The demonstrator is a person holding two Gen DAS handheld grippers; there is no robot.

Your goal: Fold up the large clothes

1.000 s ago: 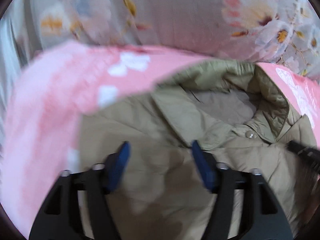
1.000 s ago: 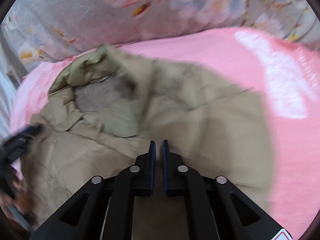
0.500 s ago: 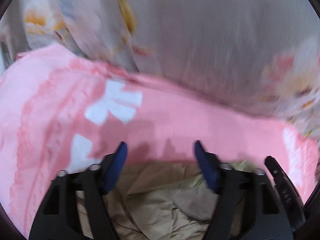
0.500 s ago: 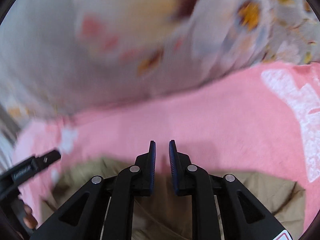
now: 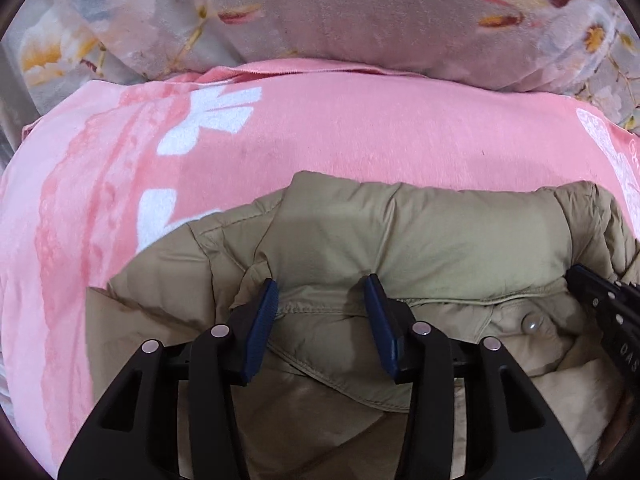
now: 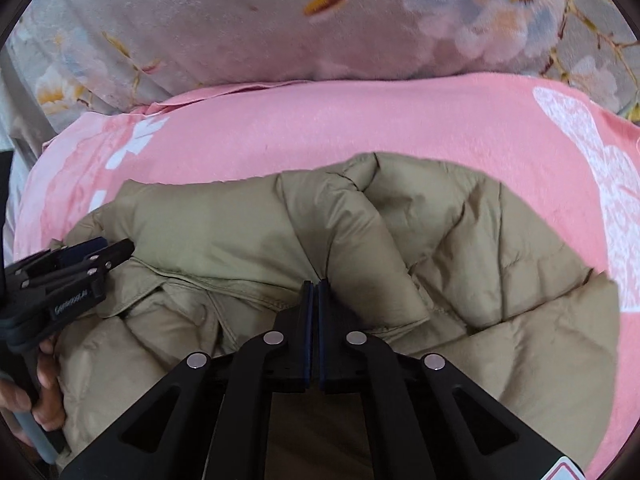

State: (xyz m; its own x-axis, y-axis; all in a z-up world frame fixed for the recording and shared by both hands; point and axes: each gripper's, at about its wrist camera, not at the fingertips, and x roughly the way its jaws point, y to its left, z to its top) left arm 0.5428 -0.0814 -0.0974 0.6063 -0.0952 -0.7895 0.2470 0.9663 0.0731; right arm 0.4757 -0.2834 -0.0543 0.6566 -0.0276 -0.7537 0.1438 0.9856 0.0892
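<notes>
A padded khaki jacket [image 5: 420, 240] lies bunched on a pink blanket [image 5: 320, 128], with a puffy fold across its far edge. My left gripper [image 5: 322, 300] sits low over the collar seam; its jaws are closing and jacket cloth lies between the blue pads, which do not clearly pinch it. A pearl snap button [image 5: 531, 323] shows to its right. In the right wrist view the jacket [image 6: 480, 260] fills the middle. My right gripper [image 6: 316, 286] is shut, its tips against a crease; no cloth shows between the pads. The left gripper [image 6: 80, 268] is at the left edge.
A grey floral duvet [image 5: 340, 12] is heaped behind the blanket [image 6: 320, 120]. White butterfly prints mark the blanket left and right. A person's hand [image 6: 44, 392] holds the left gripper's handle. The right gripper's finger [image 5: 608, 312] pokes in at the left wrist view's right edge.
Both views swung up over the blanket, then dropped back onto the jacket near its far edge. The left jaws have narrowed. The right pads' small gap has closed.
</notes>
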